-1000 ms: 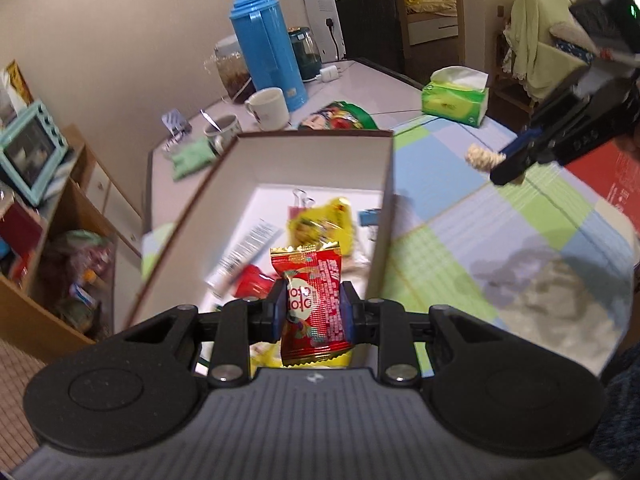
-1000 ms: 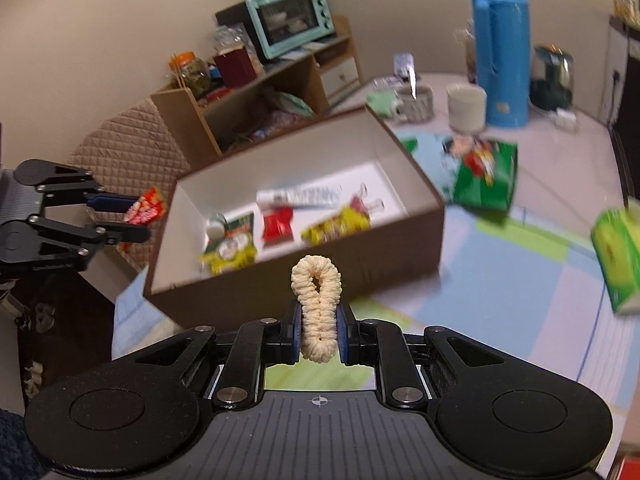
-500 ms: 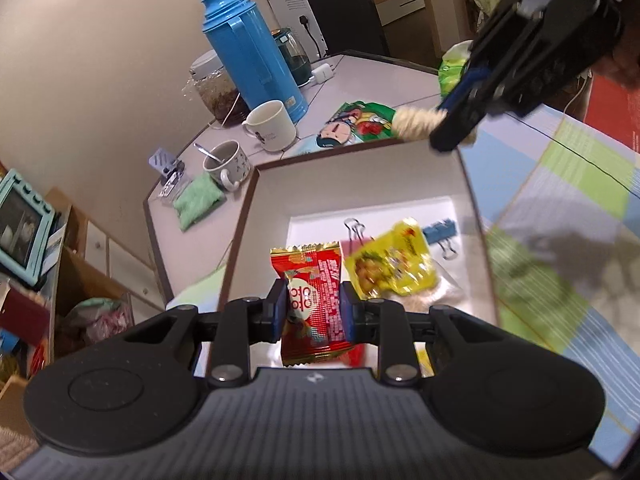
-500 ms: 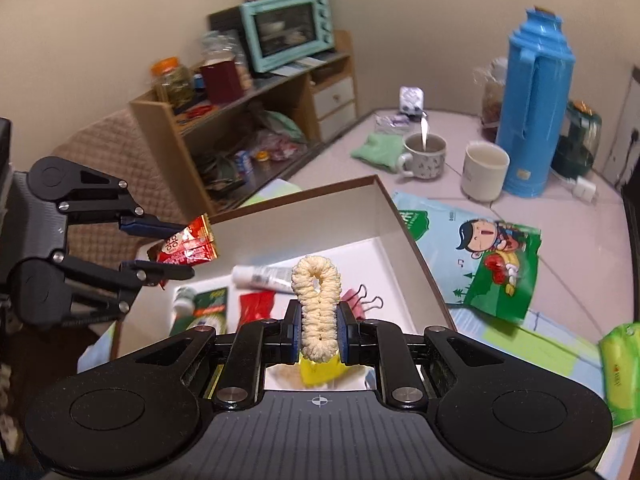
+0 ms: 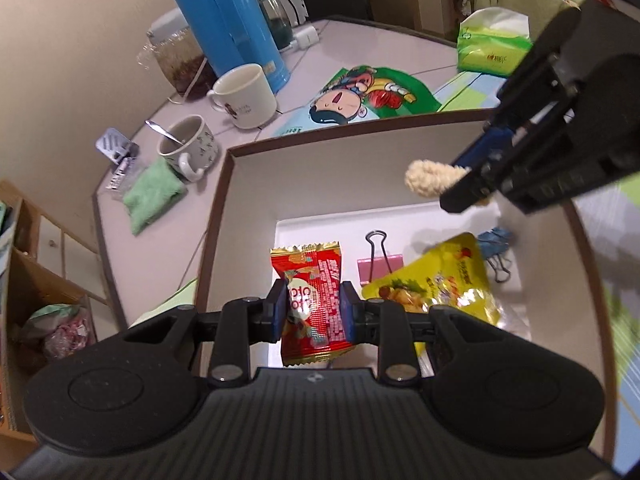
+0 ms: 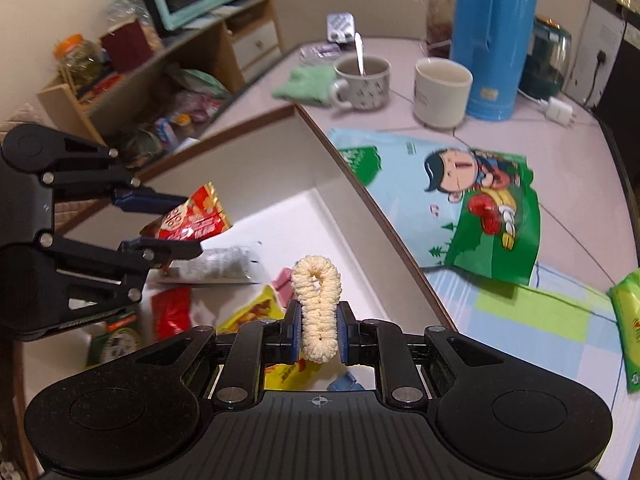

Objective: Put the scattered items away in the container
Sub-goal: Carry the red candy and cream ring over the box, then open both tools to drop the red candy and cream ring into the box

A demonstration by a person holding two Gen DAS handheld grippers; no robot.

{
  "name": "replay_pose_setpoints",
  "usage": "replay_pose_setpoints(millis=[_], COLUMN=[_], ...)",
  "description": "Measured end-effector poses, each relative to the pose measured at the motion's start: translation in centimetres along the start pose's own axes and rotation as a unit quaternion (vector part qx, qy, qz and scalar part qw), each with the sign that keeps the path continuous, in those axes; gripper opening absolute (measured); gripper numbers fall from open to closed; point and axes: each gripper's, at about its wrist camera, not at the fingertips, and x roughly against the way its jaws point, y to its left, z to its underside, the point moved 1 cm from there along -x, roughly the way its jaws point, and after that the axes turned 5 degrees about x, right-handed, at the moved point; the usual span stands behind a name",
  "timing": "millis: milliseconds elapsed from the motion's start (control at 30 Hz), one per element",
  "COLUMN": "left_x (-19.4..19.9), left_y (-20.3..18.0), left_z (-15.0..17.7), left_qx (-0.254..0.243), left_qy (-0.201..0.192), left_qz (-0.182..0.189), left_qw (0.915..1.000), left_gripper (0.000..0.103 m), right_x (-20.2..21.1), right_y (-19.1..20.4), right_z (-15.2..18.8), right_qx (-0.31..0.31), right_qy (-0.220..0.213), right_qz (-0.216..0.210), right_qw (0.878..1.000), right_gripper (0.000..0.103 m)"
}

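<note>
Left gripper [image 5: 313, 310] is clamped on a red snack packet [image 5: 314, 300], held upright over the near end of the brown box [image 5: 216, 216], so it's above the box floor but not down in it. Right gripper [image 6: 319, 330] is pinching a cream scrunchie [image 6: 317, 312] between its pads, loop sticking up, also hanging over the box interior near the right-hand wall. Already lying inside the box: a yellow snack pouch [image 5: 440, 280], a pink binder clip [image 5: 380, 262], a blue binder clip [image 5: 496, 246], another small red packet [image 6: 172, 316] and a white tube [image 6: 216, 266]. Outside it on the table sit a green cartoon snack bag [image 6: 480, 208], two mugs [image 6: 440, 92], one with a spoon [image 6: 359, 54], a blue thermos [image 6: 490, 36], a green cloth [image 5: 154, 196] and a green tissue pack [image 5: 492, 46].
</note>
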Motion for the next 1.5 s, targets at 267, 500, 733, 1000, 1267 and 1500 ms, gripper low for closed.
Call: replay_pose_setpoints(millis=[267,500,733,1000,1267,1500], left_x=[-4.4,-7.4,-9.4,-8.7,-4.9,-1.8], left_y=[0.9,1.4,1.3,1.0,1.1,1.5], left_z=[-1.4,-1.9,-2.2,-2.4,-0.7,1.2], left_qx=[-0.006,-0.007,-0.001,0.015,0.03,0.045], left_qy=[0.013,0.024,0.027,0.013,0.004,0.004], left_qz=[0.007,0.017,0.028,0.041,0.024,0.008], left_qw=[0.9999,0.9995,0.9992,0.999,0.9993,0.9989], left_gripper=[0.023,0.023,0.025,0.042,0.049,0.053], right_x=[-2.4,-3.0,-2.9,-3.0,-3.6,-4.6], right_y=[-0.6,-0.8,-0.8,-0.7,-0.4,-0.4], right_z=[-0.1,0.0,0.3,0.2,0.1,0.2], right_qx=[-0.008,-0.012,-0.021,-0.025,-0.023,-0.04], right_qy=[0.024,0.031,0.027,0.028,0.032,0.032], right_qz=[0.023,0.02,0.017,0.01,0.011,0.02], right_qw=[0.999,0.999,0.999,0.999,0.999,0.998], right_gripper=[0.016,0.016,0.016,0.016,0.016,0.021])
